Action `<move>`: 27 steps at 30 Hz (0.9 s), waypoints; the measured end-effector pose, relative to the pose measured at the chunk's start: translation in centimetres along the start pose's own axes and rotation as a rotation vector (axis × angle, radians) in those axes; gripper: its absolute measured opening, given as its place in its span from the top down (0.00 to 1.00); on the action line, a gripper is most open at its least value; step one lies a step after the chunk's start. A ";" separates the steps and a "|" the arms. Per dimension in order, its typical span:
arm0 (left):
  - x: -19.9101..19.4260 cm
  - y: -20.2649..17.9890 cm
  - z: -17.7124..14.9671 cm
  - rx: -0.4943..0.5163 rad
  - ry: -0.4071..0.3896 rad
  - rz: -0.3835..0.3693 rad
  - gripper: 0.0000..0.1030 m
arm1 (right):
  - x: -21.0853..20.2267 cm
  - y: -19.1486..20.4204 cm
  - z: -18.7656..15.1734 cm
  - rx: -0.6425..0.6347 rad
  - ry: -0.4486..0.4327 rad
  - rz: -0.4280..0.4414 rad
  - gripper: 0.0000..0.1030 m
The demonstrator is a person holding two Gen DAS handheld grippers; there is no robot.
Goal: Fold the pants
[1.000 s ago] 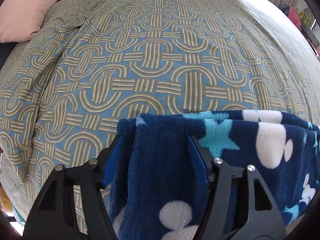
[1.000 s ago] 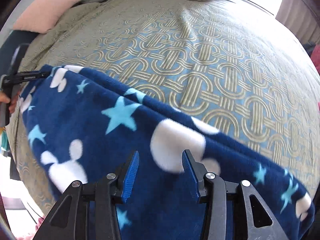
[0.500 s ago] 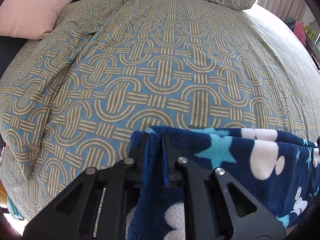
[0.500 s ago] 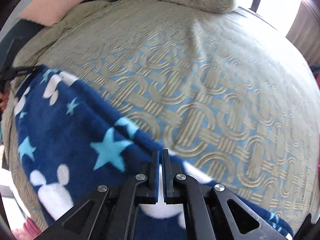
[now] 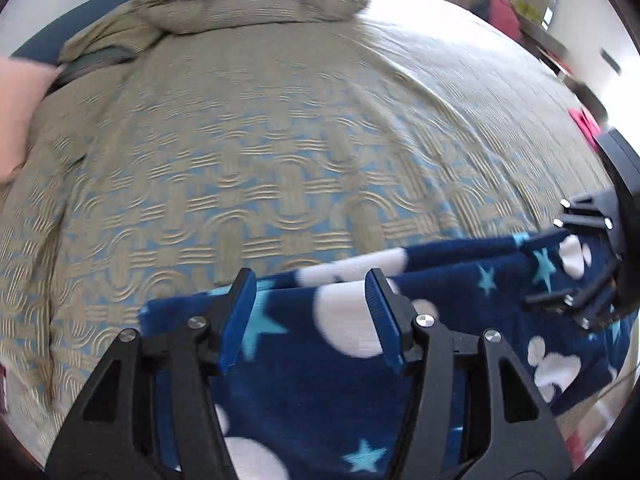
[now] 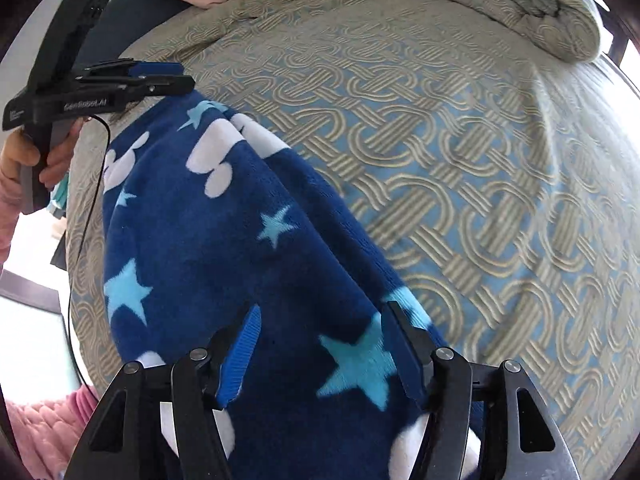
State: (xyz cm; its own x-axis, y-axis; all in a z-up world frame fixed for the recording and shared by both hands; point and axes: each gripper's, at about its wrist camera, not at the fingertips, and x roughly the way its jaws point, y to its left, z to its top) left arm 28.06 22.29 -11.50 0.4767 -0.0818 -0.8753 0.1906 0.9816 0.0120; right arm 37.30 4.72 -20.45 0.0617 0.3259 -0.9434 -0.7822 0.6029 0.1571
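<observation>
**Folding pants on the bed, both claws open**

Lying along the near edge of the bed point(image 5: 280, 152), the pants point(image 6: 224, 248) look already folded into a long band; I judge a crosswise fold is left. Their long axis runs left to right. The left claw point(image 5: 310, 316) and right claw point(image 6: 320, 356) stand wide, holding nothing.

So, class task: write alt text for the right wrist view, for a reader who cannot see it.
Navy fleece pants with stars and white mouse shapes lie across a patterned bedspread. The right tool is open over their near end. The left tool, held in a hand, is at the far end.
</observation>
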 end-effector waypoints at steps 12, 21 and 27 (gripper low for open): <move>2.5 1.5 -0.9 -0.087 0.038 0.065 0.44 | 0.5 -3.5 3.1 0.126 -0.024 -0.159 0.95; 2.3 -5.0 -0.8 0.187 0.048 -0.084 0.22 | -2.7 -2.3 -1.8 0.066 -0.045 -0.020 0.26; 6.5 -10.5 0.5 0.451 0.043 -0.061 0.69 | -0.2 -2.6 -1.6 0.103 0.019 -0.079 0.96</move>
State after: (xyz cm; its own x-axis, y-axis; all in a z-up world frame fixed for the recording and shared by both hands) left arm 29.61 11.39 -17.05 0.4187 -0.1211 -0.9000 0.5765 0.8012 0.1604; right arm 38.38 1.93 -21.13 0.1081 0.2612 -0.9592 -0.7073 0.6982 0.1104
